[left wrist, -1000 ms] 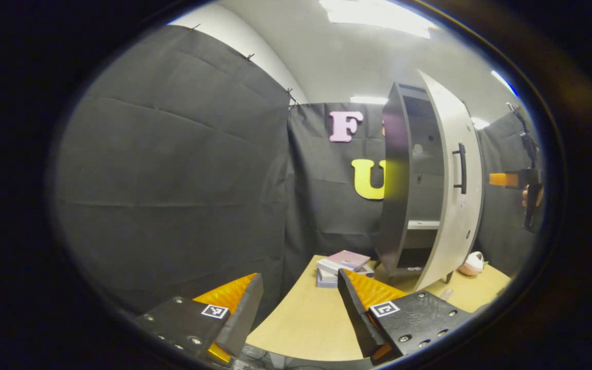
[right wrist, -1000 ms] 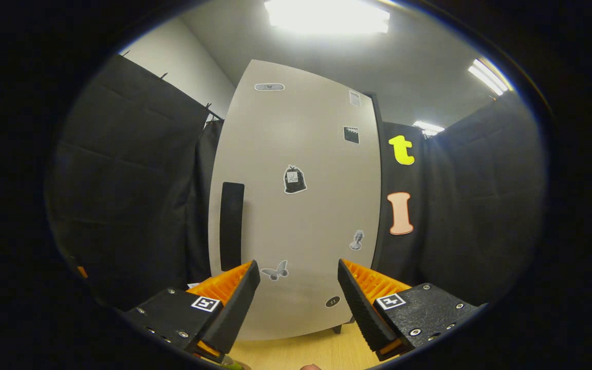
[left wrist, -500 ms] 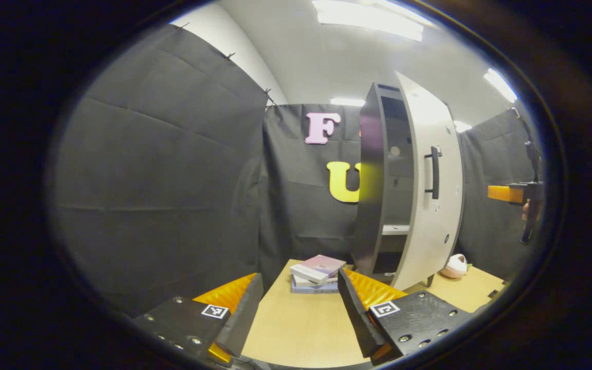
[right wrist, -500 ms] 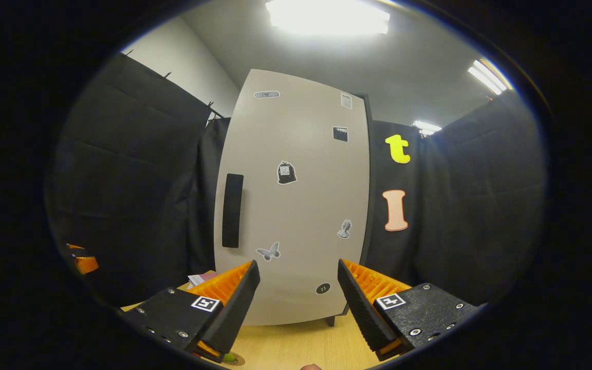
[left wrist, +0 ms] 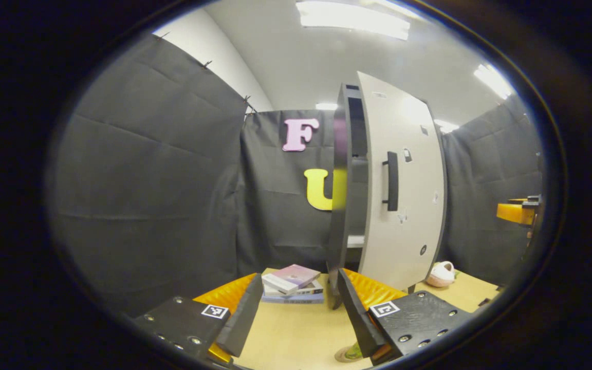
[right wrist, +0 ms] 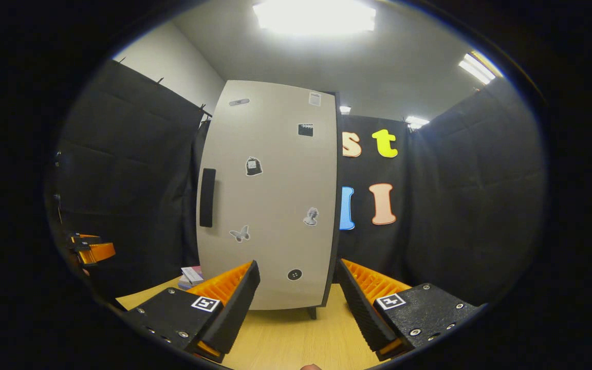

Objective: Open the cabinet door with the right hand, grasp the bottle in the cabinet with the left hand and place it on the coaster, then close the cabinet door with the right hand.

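The tall cabinet [left wrist: 339,205] stands at the back of the wooden table [left wrist: 296,334]. Its beige door [left wrist: 404,205], with a black handle [left wrist: 391,181], is almost against the frame, and a narrow gap shows a shelf edge. In the right gripper view the door [right wrist: 270,205] and its handle [right wrist: 207,198] face me, some way beyond my open, empty right gripper [right wrist: 298,303]. My left gripper [left wrist: 298,313] is open and empty above the table. Beside its right finger, a green thing on a round tan coaster [left wrist: 348,353] peeks in at the bottom edge, mostly hidden.
A stack of books [left wrist: 293,282] lies on the table left of the cabinet. A pink and white soft toy [left wrist: 440,274] sits to the cabinet's right. The right gripper [left wrist: 517,211] shows at the far right. The left gripper [right wrist: 93,252] shows at the far left.
The door has swung toward the cabinet and the gap has narrowed to a slit. Both grippers have drawn back from the cabinet. The green thing on the coaster has come into the left gripper view.
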